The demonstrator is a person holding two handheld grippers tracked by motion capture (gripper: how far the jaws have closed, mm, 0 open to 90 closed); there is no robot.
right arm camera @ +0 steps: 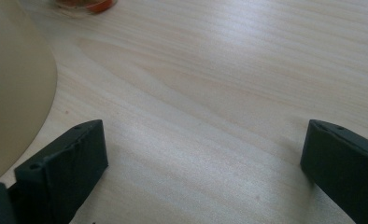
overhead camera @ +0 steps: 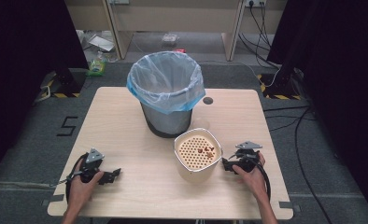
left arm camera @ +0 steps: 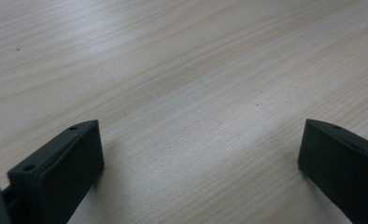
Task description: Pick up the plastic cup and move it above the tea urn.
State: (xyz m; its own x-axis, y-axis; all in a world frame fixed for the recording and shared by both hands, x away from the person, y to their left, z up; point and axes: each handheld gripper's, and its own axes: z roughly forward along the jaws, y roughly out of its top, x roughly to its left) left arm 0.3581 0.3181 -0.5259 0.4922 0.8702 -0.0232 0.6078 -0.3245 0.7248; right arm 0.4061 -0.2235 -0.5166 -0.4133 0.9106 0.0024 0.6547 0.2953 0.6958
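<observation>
A grey bin [overhead camera: 166, 119] lined with a pale blue plastic bag [overhead camera: 166, 81] stands at the back middle of the wooden table [overhead camera: 126, 140]. In front of it sits a cream container [overhead camera: 197, 154] with a perforated insert that carries a few brown and red scraps [overhead camera: 206, 150]. My left gripper [overhead camera: 116, 174] rests near the front left edge, open over bare wood [left arm camera: 200, 125]. My right gripper [overhead camera: 224, 164] lies just right of the container, open and pointing at it [right arm camera: 203, 123]. The container's cream wall [right arm camera: 14, 84] shows beside its left jaw.
An orange-red item [right arm camera: 86, 4] is cut off by the top edge in the right gripper view. A dark round hole [overhead camera: 208, 100] marks the table behind the bin. Cables [overhead camera: 303, 140] trail on the floor at right, and clutter [overhead camera: 97, 65] lies beyond the far left corner.
</observation>
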